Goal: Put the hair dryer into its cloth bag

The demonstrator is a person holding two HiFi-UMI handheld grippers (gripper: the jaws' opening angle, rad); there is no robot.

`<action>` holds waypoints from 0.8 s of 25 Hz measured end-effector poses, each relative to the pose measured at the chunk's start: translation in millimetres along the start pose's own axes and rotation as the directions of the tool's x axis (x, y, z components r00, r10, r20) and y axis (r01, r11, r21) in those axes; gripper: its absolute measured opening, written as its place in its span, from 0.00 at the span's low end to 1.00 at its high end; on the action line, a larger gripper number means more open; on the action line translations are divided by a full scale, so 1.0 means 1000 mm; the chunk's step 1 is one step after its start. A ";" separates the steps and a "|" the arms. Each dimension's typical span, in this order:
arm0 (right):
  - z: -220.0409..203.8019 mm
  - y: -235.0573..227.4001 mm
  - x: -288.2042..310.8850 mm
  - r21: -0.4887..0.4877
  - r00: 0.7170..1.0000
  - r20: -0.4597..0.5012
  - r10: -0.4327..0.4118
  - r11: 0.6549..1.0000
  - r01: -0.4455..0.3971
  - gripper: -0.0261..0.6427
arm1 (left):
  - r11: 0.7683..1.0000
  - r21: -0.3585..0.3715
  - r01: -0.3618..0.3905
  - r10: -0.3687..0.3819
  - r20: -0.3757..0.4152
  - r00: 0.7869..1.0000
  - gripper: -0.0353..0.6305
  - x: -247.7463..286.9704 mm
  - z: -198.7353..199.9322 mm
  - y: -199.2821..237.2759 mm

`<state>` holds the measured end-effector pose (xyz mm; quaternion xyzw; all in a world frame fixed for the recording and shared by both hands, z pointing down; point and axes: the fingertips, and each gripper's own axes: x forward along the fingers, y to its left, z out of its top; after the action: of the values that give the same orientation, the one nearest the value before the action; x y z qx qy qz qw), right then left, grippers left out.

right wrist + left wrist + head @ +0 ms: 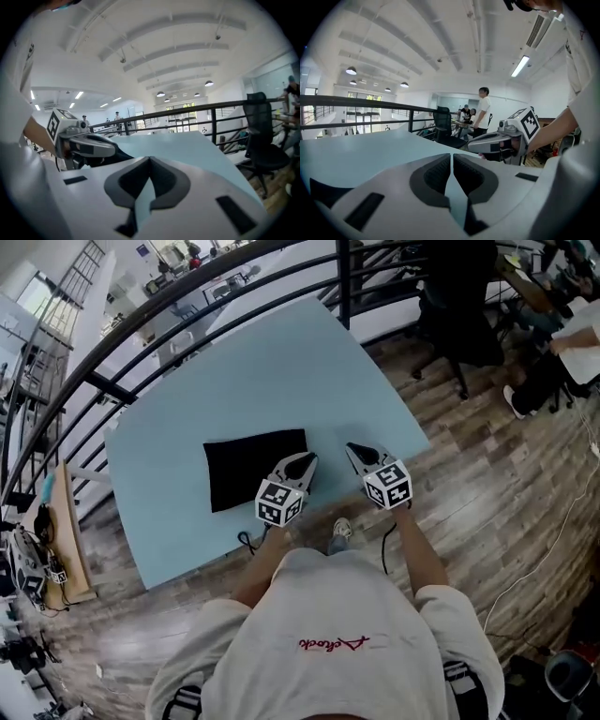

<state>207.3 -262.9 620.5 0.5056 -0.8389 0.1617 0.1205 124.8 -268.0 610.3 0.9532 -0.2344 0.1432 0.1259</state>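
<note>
A flat black cloth bag (253,468) lies on the light blue table (281,371), near the front edge. No hair dryer shows outside the bag. My left gripper (307,461) hovers at the bag's right edge, jaws shut with nothing between them (452,157). My right gripper (354,450) is a little further right, over bare table, also shut and empty (149,160). The left gripper view shows the right gripper (501,143) beside it. In the right gripper view the left gripper (82,143) shows with the dark bag (119,151) behind it. A thin black cord loop (246,540) hangs at the table's front edge.
A black railing (122,343) runs behind and left of the table. A black office chair (455,315) stands on the wooden floor at the back right. People sit and stand at desks (480,112) beyond it. A cluttered shelf (37,549) is at the far left.
</note>
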 end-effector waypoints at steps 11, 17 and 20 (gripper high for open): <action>0.027 0.048 -0.045 -0.006 0.990 0.090 -0.107 0.994 0.108 0.06 | 1.000 0.011 -0.020 0.019 0.095 0.995 0.06 -0.075 0.008 -0.005; 0.028 0.084 -0.076 -0.012 0.977 0.122 -0.174 0.984 0.177 0.06 | 0.996 -0.038 -0.076 0.081 0.160 0.984 0.06 -0.151 -0.001 0.006; 0.026 0.103 -0.101 -0.005 0.965 0.140 -0.224 0.974 0.226 0.06 | 0.992 -0.067 -0.109 0.121 0.205 0.971 0.06 -0.190 -0.007 0.009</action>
<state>161.1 -146.4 544.5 0.6062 -0.7841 0.1025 0.0848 -42.2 -195.3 555.2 0.9440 -0.3050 0.0428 0.1186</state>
